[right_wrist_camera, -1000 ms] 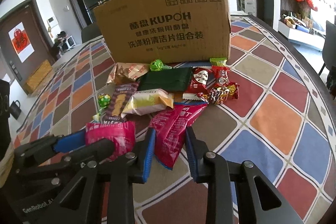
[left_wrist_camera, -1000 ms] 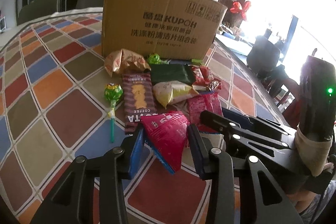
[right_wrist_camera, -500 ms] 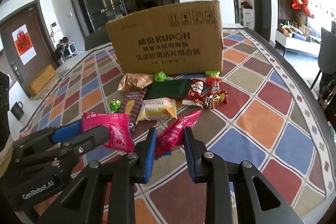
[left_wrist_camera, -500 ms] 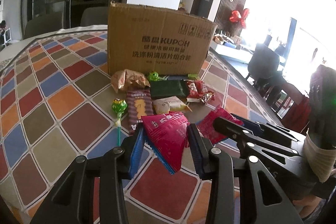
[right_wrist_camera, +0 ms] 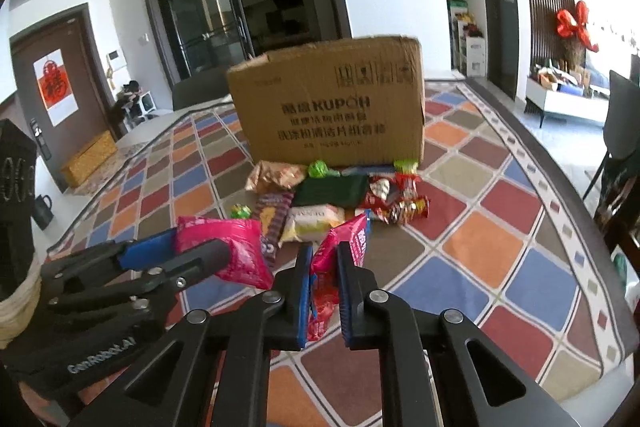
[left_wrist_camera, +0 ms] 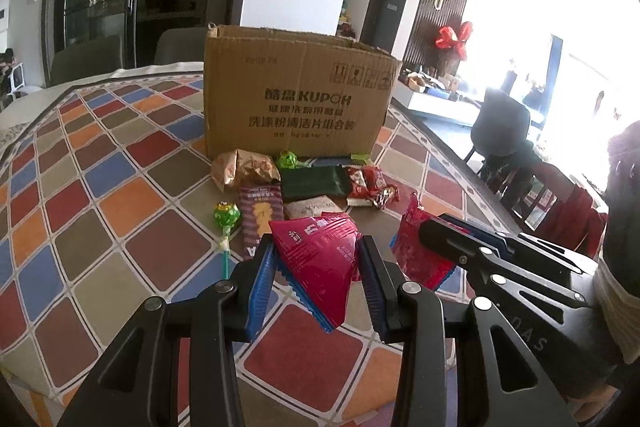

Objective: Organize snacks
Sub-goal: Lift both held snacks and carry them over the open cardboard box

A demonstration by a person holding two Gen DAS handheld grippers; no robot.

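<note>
The cardboard box [left_wrist_camera: 296, 95] hides its own inside. The striped coffee packet [left_wrist_camera: 260, 223] is half covered by the left gripper's pink pouch [left_wrist_camera: 320, 259]; small wrapper print is unreadable.

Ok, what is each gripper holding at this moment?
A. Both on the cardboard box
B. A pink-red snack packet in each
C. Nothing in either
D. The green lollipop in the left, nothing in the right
B: the left gripper pinches one pink-red packet, and the right gripper's jaws clamp another.
</note>
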